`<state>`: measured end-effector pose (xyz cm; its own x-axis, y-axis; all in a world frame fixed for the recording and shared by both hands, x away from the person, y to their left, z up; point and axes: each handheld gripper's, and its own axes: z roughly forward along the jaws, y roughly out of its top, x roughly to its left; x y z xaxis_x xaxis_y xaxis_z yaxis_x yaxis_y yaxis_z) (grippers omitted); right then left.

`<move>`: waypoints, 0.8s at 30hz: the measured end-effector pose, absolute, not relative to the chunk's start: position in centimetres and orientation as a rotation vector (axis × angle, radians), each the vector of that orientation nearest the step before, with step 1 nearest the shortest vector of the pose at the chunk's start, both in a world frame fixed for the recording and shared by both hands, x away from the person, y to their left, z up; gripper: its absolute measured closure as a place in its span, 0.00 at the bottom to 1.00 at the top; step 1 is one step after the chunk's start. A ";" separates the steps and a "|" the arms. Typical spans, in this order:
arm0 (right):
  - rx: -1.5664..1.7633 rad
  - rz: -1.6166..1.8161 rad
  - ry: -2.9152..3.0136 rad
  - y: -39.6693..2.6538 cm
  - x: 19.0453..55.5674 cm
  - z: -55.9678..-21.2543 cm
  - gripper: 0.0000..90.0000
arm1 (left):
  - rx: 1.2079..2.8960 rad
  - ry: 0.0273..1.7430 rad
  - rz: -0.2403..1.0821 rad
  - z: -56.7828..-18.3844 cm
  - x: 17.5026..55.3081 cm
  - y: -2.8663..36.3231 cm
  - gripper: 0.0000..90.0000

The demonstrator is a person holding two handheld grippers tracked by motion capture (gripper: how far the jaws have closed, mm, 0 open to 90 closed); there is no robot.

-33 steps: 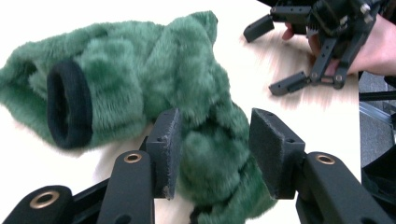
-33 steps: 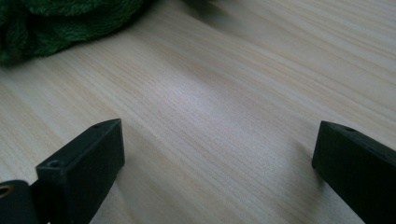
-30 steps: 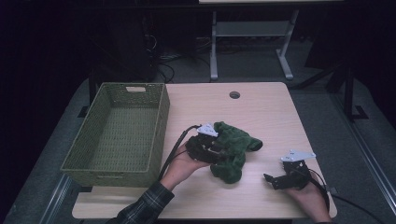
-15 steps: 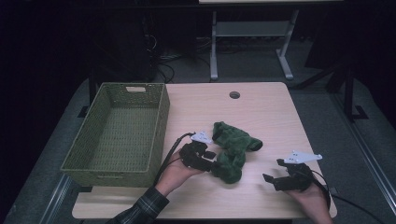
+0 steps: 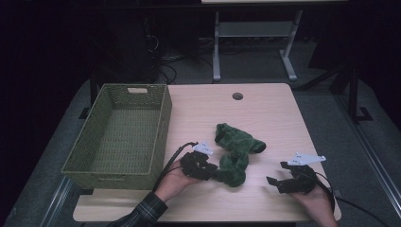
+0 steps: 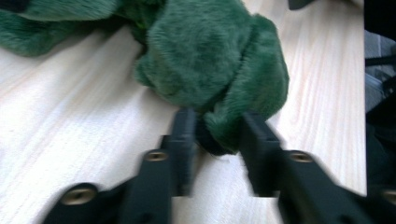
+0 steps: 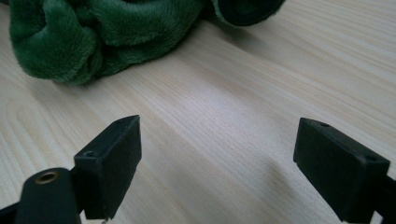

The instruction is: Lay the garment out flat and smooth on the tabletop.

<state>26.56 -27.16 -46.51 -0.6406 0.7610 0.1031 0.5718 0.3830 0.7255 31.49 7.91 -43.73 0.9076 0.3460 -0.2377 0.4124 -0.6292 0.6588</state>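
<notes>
Overhead, from the high view, a light wooden table [image 5: 265, 118] carries a woven green basket [image 5: 161, 137] along its nine o'clock side and a crumpled green plush cloth [image 5: 236, 151] a little toward five o'clock of the table's middle. The person's left gripper [image 5: 212, 171] lies at the cloth's seven o'clock corner, its tip touching the fabric, with the left hand [image 5: 172, 177] and a plaid sleeve [image 5: 142, 213] trailing back toward six o'clock. The right gripper [image 5: 276, 174] rests at about four o'clock of the cloth, apart from it, with bare wood between them. A round hole [image 5: 237, 96] sits in the tabletop toward twelve o'clock.

Next, the left gripper view looks along the left gripper [image 6: 217, 135] at the cloth [image 6: 210, 60], which spreads from ten o'clock to two o'clock of the picture. A fold of the fabric hangs down between the two black jaws, which have just been closing and now pinch it from both sides. The table [image 6: 70, 130] runs pale under it.

Lastly, the right gripper view shows the right gripper [image 7: 217, 140] with its jaws standing wide apart, one at seven o'clock and one at four o'clock, with nothing between them but bare table [image 7: 243, 93]. The cloth [image 7: 93, 32] lies at eleven o'clock, well clear of both jaws.
</notes>
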 end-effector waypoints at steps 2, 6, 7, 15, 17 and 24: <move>1.186 1.101 2.397 -27.3 26.6 -46.5 0.17 | 2.298 0.527 -0.130 -43.4 31.3 7.8 0.87; 1.193 1.102 2.384 -27.7 26.7 -46.6 0.17 | 2.253 0.471 -0.178 -42.5 30.5 7.0 0.88; 1.199 1.098 2.379 -27.9 26.7 -46.5 0.17 | 2.238 0.458 -0.190 -42.3 30.3 6.6 0.87; 1.247 1.086 2.340 -29.2 26.8 -46.5 0.17 | 2.223 0.350 -0.223 -41.9 29.6 1.9 0.84; 1.255 1.088 2.323 -29.5 26.8 -46.5 0.17 | 2.226 0.333 -0.206 -41.8 29.9 0.3 0.84; 1.276 1.071 2.292 -30.6 26.8 -46.5 0.17 | 2.199 0.318 -0.126 -41.9 32.5 -4.2 0.80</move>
